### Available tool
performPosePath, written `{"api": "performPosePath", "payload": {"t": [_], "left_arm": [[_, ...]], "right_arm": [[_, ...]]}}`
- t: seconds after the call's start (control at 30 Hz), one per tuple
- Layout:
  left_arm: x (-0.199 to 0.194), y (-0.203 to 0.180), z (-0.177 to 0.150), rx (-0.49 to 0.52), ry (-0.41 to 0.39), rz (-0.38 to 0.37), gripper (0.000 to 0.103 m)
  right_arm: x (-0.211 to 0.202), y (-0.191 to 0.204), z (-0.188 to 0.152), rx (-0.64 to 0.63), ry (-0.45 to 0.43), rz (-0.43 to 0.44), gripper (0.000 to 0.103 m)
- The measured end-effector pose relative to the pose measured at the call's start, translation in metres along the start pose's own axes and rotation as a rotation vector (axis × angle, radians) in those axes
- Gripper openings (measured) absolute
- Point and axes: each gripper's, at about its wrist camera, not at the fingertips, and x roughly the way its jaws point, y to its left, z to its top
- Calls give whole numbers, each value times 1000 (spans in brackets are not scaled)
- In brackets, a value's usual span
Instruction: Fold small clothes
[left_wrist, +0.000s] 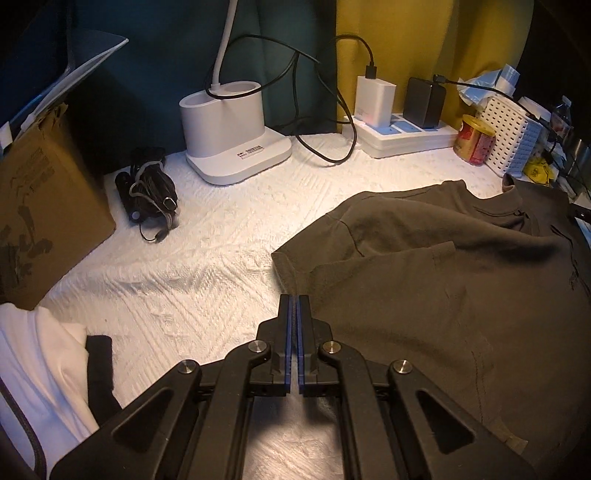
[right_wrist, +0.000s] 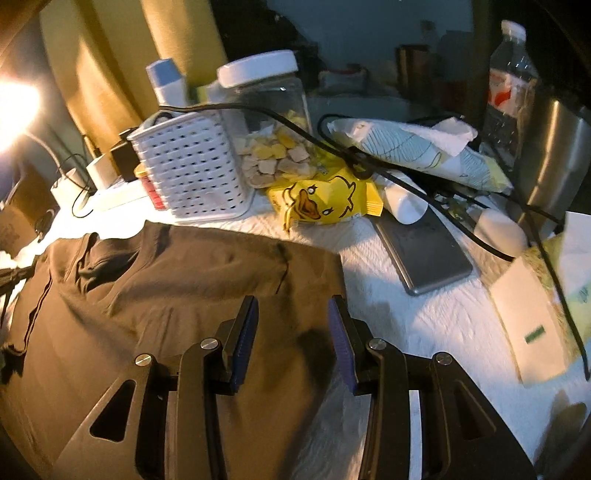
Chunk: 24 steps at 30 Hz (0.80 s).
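Observation:
A dark olive-brown shirt (left_wrist: 436, 280) lies spread on the white textured table cover, with one sleeve folded in over its body. My left gripper (left_wrist: 294, 301) is shut, its tips at the shirt's left edge near the sleeve; whether cloth is pinched between them I cannot tell. In the right wrist view the same shirt (right_wrist: 166, 280) lies collar to the left. My right gripper (right_wrist: 293, 310) is open and empty, hovering over the shirt's right edge.
Left view: cardboard box (left_wrist: 40, 221), black bundled strap (left_wrist: 149, 192), white lamp base (left_wrist: 232, 136), power strip with chargers (left_wrist: 399, 129), red can (left_wrist: 474, 138), white cloth (left_wrist: 37, 369). Right view: white basket (right_wrist: 192, 166), jar (right_wrist: 269, 118), yellow duck packet (right_wrist: 325, 199), grey tablet (right_wrist: 421, 251), black cable (right_wrist: 424, 184), water bottle (right_wrist: 511, 81).

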Motion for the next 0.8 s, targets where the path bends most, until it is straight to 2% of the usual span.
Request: {"api": "performPosePath", "payload": {"t": [0.1, 0.3, 0.47, 0.6, 0.8], "left_arm": [[0, 2, 1, -15, 4, -16, 1], [-9, -7, 13, 20, 2, 13, 2], [-22, -21, 34, 75, -52, 18, 3], [-24, -35, 55, 132, -82, -17, 3], [3, -73, 81, 211, -45, -110, 4]], "right_arm": [[8, -6, 7, 11, 4, -17, 41], [-6, -6, 28, -56, -78, -43, 42], [5, 24, 42, -184, -60, -4, 41], [24, 55, 49, -284, -35, 33, 41], [59, 84, 60, -366, 23, 64, 42]]}}
